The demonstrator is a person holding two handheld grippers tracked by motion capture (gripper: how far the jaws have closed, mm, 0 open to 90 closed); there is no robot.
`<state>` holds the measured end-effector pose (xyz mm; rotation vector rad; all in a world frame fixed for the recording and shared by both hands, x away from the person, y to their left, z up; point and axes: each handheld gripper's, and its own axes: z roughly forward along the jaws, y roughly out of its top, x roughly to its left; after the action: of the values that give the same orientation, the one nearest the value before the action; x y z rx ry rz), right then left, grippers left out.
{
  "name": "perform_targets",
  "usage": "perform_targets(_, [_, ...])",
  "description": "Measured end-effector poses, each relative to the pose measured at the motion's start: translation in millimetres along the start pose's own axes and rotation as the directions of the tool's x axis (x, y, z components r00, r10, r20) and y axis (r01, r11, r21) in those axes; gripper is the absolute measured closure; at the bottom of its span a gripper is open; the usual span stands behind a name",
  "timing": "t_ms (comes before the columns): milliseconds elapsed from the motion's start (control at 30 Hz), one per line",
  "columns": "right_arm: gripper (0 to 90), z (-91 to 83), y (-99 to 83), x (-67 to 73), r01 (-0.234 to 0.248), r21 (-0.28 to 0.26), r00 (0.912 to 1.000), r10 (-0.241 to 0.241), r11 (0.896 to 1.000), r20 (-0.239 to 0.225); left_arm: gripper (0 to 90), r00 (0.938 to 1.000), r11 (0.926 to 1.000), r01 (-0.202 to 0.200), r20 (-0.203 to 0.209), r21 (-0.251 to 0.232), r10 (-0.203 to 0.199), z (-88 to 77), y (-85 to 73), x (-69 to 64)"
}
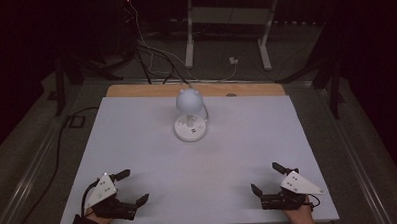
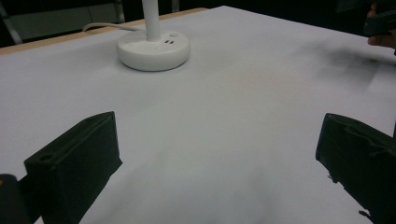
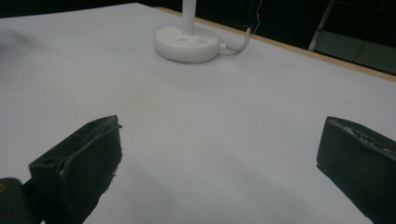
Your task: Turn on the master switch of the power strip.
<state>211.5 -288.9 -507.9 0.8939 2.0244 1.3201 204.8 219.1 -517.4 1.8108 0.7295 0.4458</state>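
Lamp (image 1: 189, 115) is standing upright at twelve o'clock on the table (image 1: 137, 144), its stem vertical, cord trailing off behind. I am holding my left gripper (image 1: 130, 185) at seven o'clock and my right gripper (image 1: 269, 178) at five, both jaws spread wide and gripping nothing. Both are sitting well apart from it, about equally far, and nothing is blocking the way.

A flat white sheet (image 1: 137, 144) covers the surface; a bare wooden edge strip (image 1: 150, 90) shows at its far side.
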Motion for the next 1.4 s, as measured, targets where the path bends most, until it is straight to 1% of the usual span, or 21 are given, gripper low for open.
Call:
perform_targets(100, [0.1,-1.3,0.6,-0.6,0.001,-0.013,1.0,-0.001,1.0,0.008,0.2,1.0,1.0,0.003,0.0,-0.001,-0.003,-0.5,0.2,-0.3])
perform_targets(200, [0.1,-2.6,1.5,-2.7,-0.028,-0.03,0.9996,0.028,0.999,0.001,0.2,0.9998,0.9998,0.019,0.0,-0.003,-0.019,-0.3,0.5,-0.2])
perform_targets(267, [0.1,-3.0,1.2,-3.7,-0.041,-0.049,0.9991,0.041,0.998,-0.007,0.2,0.9998,0.9998,0.018,-0.006,0.006,-0.018,0.2,0.4,-0.1])
perform_targets(300, [0.1,-3.0,1.3,-3.8,-0.041,-0.046,0.9992,0.041,0.998,0.0,0.2,0.9999,0.9998,0.013,-0.01,0.013,-0.013,1.4,-0.4,0.0])
perform_targets(367, [0.1,-2.9,1.2,-4.1,-0.046,-0.056,0.9989,0.046,0.997,0.001,0.2,0.9999,0.9998,0.015,-0.004,0.011,-0.015,1.9,-0.6,0.1])
perform_targets(400, [0.1,-2.1,1.5,-4.0,-0.045,-0.049,0.9989,0.046,0.998,0.01,0.2,0.9999,0.9999,0.015,-0.002,0.007,-0.015,1.9,-0.5,-0.1])
perform_targets(467, [0.1,-0.8,1.4,-2.9,-0.024,-0.034,0.9994,0.025,0.999,0.023,0.2,0.9998,0.9998,0.018,0.001,0.001,-0.018,1.6,-0.2,-0.2])
perform_targets(500, [0.1,0.1,1.4,-2.0,-0.011,-0.017,0.9991,0.012,1.0,0.041,0.2,0.9998,0.9998,0.018,0.001,0.001,-0.018,1.6,-0.2,-0.2])
perform_targets(533, [0.1,0.7,1.3,-1.2,0.0,-0.005,0.9986,0.001,1.0,0.052,0.2,0.9996,0.9996,0.027,0.004,-0.005,-0.027,1.2,-0.1,-0.1])
perform_targets(633, [0.1,1.8,1.2,1.0,0.01,0.01,0.9986,-0.011,1.0,0.051,0.2,0.9994,0.9994,0.034,0.004,-0.008,-0.034,0.7,0.0,0.4])
perform_targets(767, [0.1,2.3,3.3,4.7,0.018,0.006,0.9993,-0.018,1.0,0.033,0.2,0.9993,0.9993,0.037,0.006,-0.01,-0.037,0.1,0.3,0.6])
perform_targets(900, [0.1,4.7,5.2,7.7,0.009,0.028,0.9992,-0.01,1.0,0.038,0.2,0.9992,0.9992,0.038,0.006,-0.008,-0.038,0.4,0.6,0.8])
perform_targets(1000, [0.1,6.5,7.7,10.3,0.004,0.043,0.9996,-0.005,0.999,0.028,0.2,0.9992,0.9992,0.039,0.004,-0.008,-0.039,0.4,0.6,-0.1])
perform_targets(1067, [0.1,7.3,10.3,11.9,0.007,0.046,0.9995,-0.009,0.999,0.029,0.2,0.9992,0.9992,0.039,0.005,-0.011,-0.039,0.4,1.0,-0.4])
perform_targets(1167, [0.1,9.5,14.7,11.5,-0.002,0.048,0.9998,0.001,0.999,0.02,0.2,0.9993,0.9993,0.037,0.006,-0.008,-0.037,0.6,0.9,-0.5])
perform_targets(1200, [0.1,11.0,15.4,11.8,0.004,0.055,0.9998,-0.005,0.998,0.021,0.2,0.9996,0.9996,0.027,0.006,0.004,-0.027,1.2,0.5,-0.6])
perform_targets(1300, [0.1,13.7,17.1,13.3,0.015,0.069,0.9997,-0.016,0.997,0.018,0.2,0.9995,0.9995,0.031,0.009,0.004,-0.031,1.5,0.8,-0.8])
perform_targets(1333, [0.1,15.0,20.1,14.4,0.021,0.076,0.9997,-0.022,0.997,0.014,0.2,0.9994,0.9995,0.032,0.01,0.002,-0.032,1.4,1.0,-1.1])
perform_targets(1400, [0.1,15.7,23.8,14.3,0.009,0.08,1.0,-0.009,0.997,0.001,0.2,0.9994,0.9995,0.033,0.008,-0.001,-0.033,1.1,1.2,-1.5])
